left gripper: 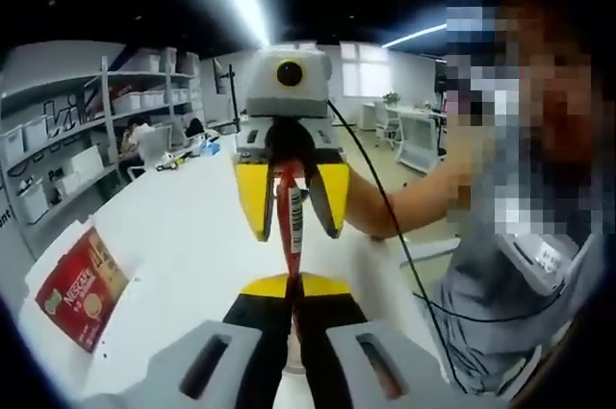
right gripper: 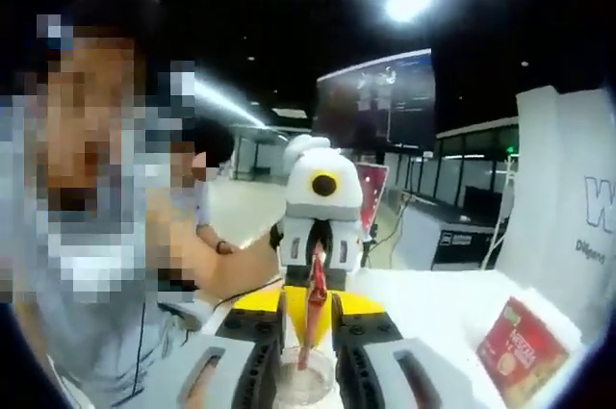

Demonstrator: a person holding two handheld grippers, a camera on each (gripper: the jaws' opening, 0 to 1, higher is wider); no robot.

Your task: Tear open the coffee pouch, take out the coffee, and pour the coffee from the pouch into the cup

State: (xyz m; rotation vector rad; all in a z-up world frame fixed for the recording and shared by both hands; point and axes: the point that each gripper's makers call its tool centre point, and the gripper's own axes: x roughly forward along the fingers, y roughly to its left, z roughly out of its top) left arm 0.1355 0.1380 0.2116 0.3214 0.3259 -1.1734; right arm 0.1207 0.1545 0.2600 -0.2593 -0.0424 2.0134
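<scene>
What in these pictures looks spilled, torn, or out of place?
Nothing stands out. The left hand-held gripper and right hand-held gripper both pinch the narrow red coffee stick pouch above the clear plastic cup; no spill shows.

Coffee pouch (left gripper: 292,221) stretched between both tongs, above the cup (right gripper: 305,382).

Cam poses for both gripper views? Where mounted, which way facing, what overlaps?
Left gripper view: rides the left gripper, facing the right gripper and the person's forearm; red coffee box on the white table.
Right gripper view: rides the right gripper, facing the left gripper; clear cup below.
Shared: both grippers clamp one red coffee pouch between them; same box.
</scene>
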